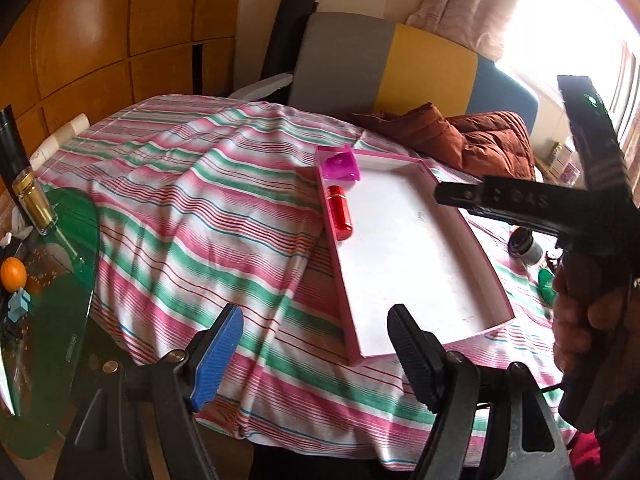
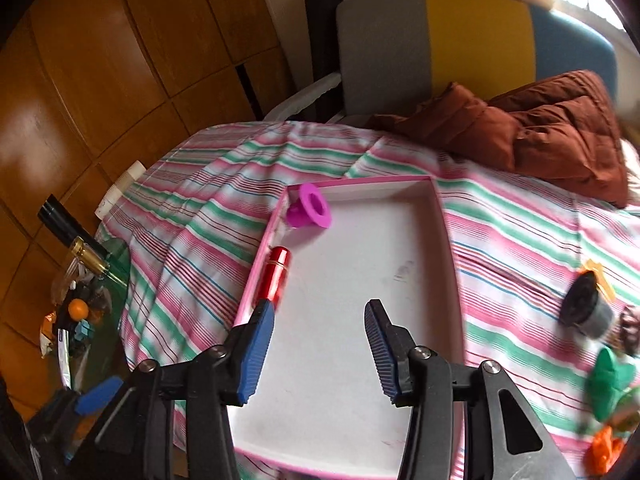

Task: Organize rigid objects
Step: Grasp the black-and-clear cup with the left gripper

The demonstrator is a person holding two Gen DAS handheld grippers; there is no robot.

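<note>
A shallow pink-rimmed tray (image 2: 448, 248) (image 1: 492, 272) with a white floor lies on the striped cloth. In its far left corner rests a magenta funnel-shaped piece (image 2: 310, 211) (image 1: 340, 166), and a red metal cylinder (image 2: 276, 276) (image 1: 340, 218) lies along the left wall. My right gripper (image 2: 320, 312) hangs open above the tray's near half with nothing between its fingers; its left pad is just short of the cylinder's near end. My left gripper (image 1: 316, 320) is open over the tray's near left corner, empty. The right tool's black body (image 1: 560, 208) crosses the left wrist view.
To the right of the tray lie a black-and-grey cylinder (image 2: 586, 312) (image 1: 528, 246), green pieces (image 2: 608, 384) and an orange piece (image 2: 604, 448). A brown padded jacket (image 2: 552, 136) sits behind. A green glass side table (image 1: 52, 280) with a bottle and an orange stands left.
</note>
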